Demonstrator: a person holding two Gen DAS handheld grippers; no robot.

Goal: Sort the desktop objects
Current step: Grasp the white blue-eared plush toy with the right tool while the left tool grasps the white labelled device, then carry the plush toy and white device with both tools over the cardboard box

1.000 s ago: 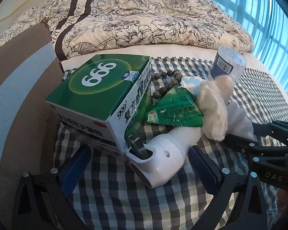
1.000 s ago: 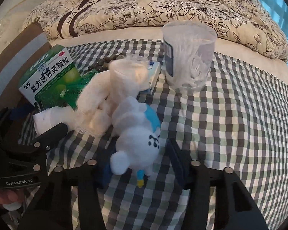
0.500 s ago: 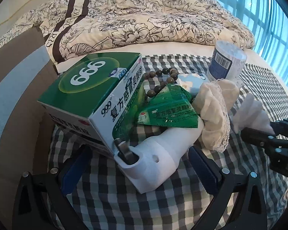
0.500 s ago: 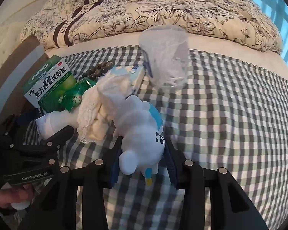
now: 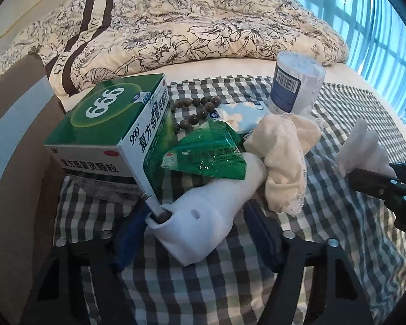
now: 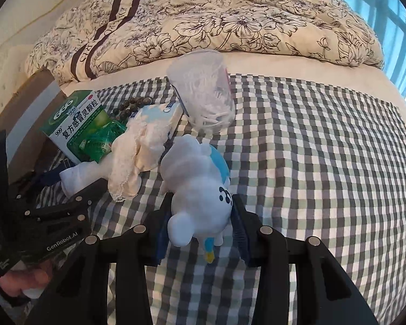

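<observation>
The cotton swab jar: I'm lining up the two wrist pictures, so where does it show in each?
Left wrist: cotton swab jar upper right, behind the cream cloth.
Right wrist: jar upper centre, beyond the plush toy.
Shared landmark: the green medicine box, centre-left in the left view, far left in the right.

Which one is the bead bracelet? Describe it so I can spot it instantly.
Start at the big green medicine box on the checked cloth. Just right of its far end, before the pale blue tissue pack, lies the bead bracelet: the only string of small dark round beads among boxes, packets and soft items.
</observation>
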